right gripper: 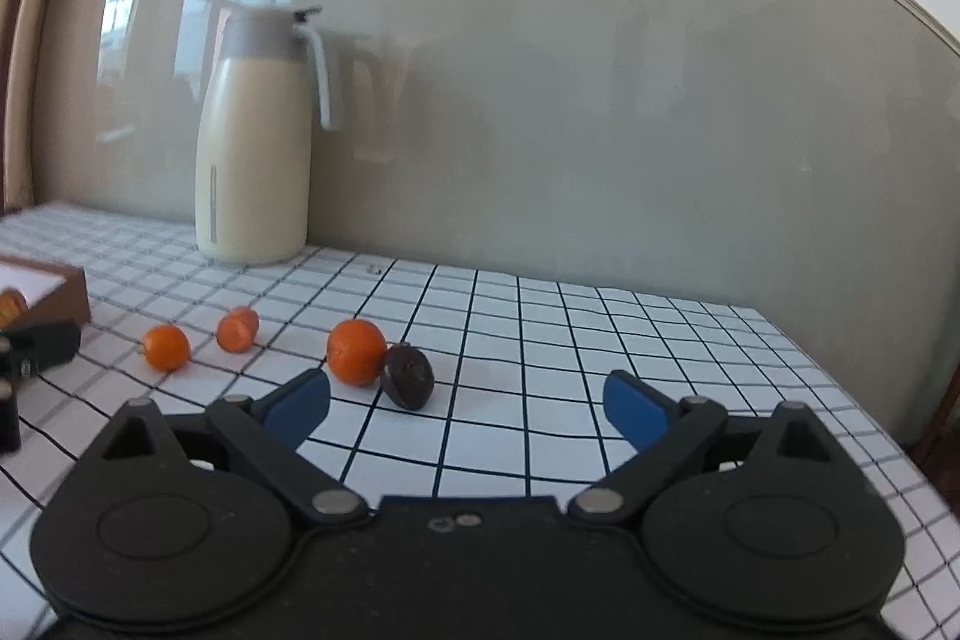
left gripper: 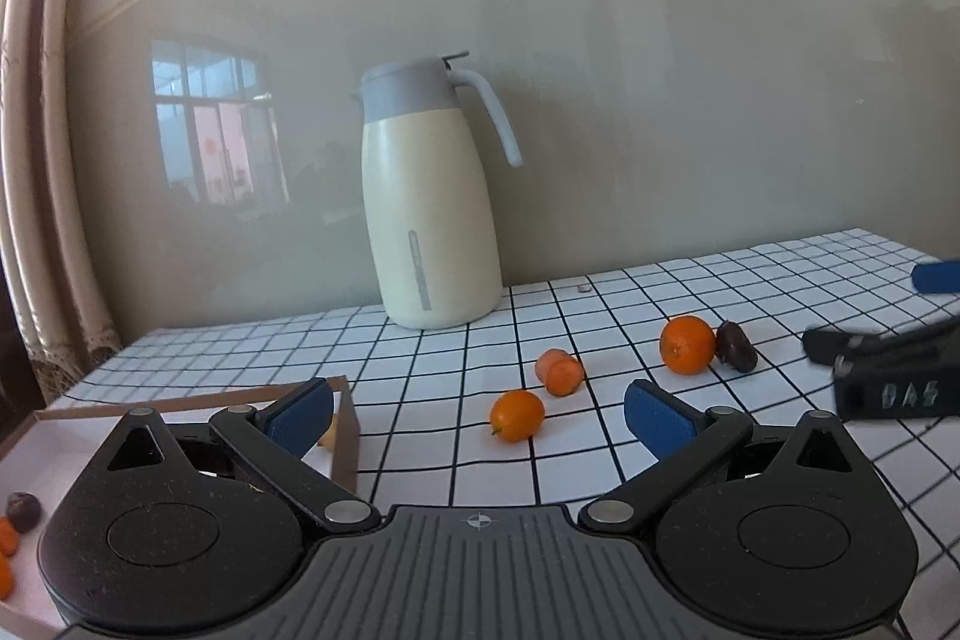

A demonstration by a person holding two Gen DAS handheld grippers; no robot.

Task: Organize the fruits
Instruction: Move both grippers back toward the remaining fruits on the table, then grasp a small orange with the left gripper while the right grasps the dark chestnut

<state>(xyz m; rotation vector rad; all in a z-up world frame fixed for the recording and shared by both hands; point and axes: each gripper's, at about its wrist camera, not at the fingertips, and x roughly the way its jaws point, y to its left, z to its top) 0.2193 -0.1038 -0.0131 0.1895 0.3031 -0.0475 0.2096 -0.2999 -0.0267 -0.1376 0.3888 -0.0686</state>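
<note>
Several fruits lie on the checked tablecloth: a small orange kumquat (left gripper: 517, 415) (right gripper: 166, 347), an orange carrot-like piece (left gripper: 560, 371) (right gripper: 237, 328), a round mandarin (left gripper: 687, 344) (right gripper: 356, 352) and a dark date (left gripper: 736, 345) (right gripper: 408, 376) touching it. My left gripper (left gripper: 480, 415) is open and empty, just short of the kumquat. My right gripper (right gripper: 468, 403) is open and empty, just short of the date; it also shows at the right edge of the left wrist view (left gripper: 888, 370). A brown-walled tray (left gripper: 347, 445) (right gripper: 60, 295) at the left holds a date (left gripper: 23, 511) and orange pieces (left gripper: 7, 535).
A cream thermos jug (left gripper: 429, 214) (right gripper: 255, 148) with a grey lid stands by the glossy wall. The table's right edge (right gripper: 852, 400) drops off near the right gripper. A curtain (left gripper: 36, 160) hangs at the far left.
</note>
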